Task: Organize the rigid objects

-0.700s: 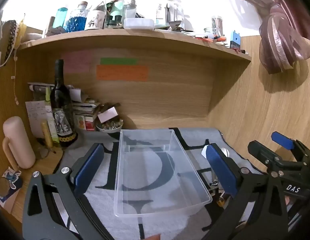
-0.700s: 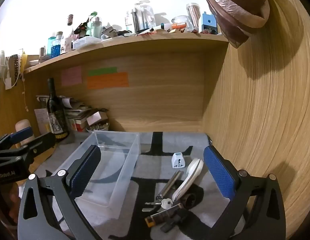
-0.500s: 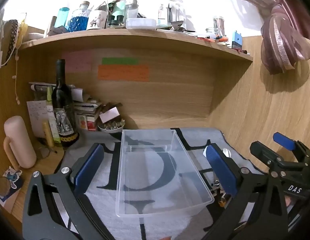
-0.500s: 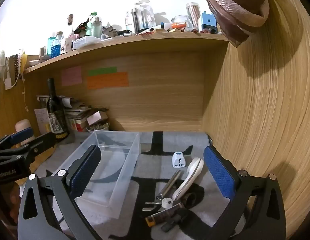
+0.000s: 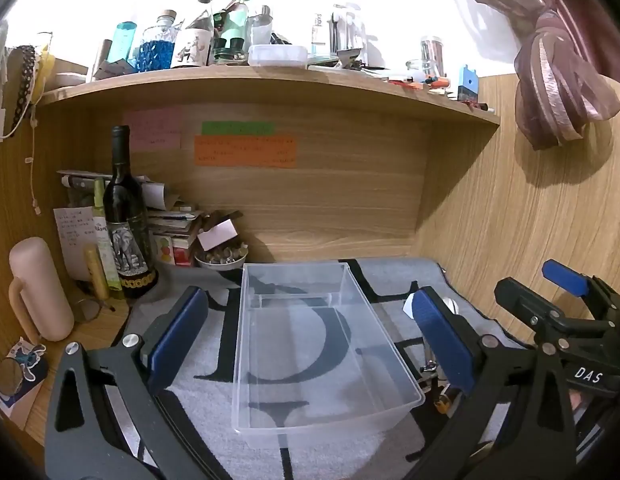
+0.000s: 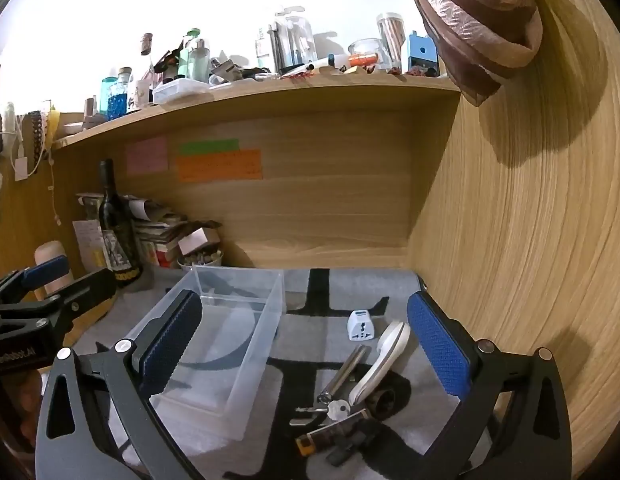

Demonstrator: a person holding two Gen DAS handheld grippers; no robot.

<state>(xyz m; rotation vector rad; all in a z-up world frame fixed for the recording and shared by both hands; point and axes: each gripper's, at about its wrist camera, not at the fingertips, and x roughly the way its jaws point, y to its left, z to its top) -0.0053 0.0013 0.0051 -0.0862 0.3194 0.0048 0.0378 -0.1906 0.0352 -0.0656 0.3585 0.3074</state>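
On the far left of the desk stands a dark glass wine bottle point(image 5: 124, 216) with a pale pink cylindrical mug point(image 5: 38, 290) beside it, both well clear of the working area but close enough to be knocked by a wide swing of the left gripper point(image 5: 306, 336). That gripper hovers with its blue-padded fingers point(image 5: 178, 330) spread wide and nothing between them, straddling the clear rectangular plastic bin point(image 5: 310, 344), which sits empty on the grey mat with black lettering point(image 6: 321, 292). The bin is light and looks free to slide; a bump from either finger could probably skew it or push it off line.

Right of the bin, on the mat, lies the clutter to be sorted: a small white travel plug adapter point(image 6: 361, 325), a slim metal bar-shaped tool point(image 6: 343, 372), a white curved plastic handle point(image 6: 383, 360), a silver key point(image 6: 337, 408) and a dark cylindrical piece point(image 6: 383, 400), the last few touching or overlapping. The right gripper point(image 6: 306, 356) hangs above them, fingers likewise spread and empty. Because the pieces are tangled, a pinch on one would likely drag a neighbour along or drop it short of the bin. The smooth rounded handle may squirt out of the pads, and the flat key offers little to grip. The wooden side wall point(image 6: 521, 240) stands near on the right, leaving scant room there.
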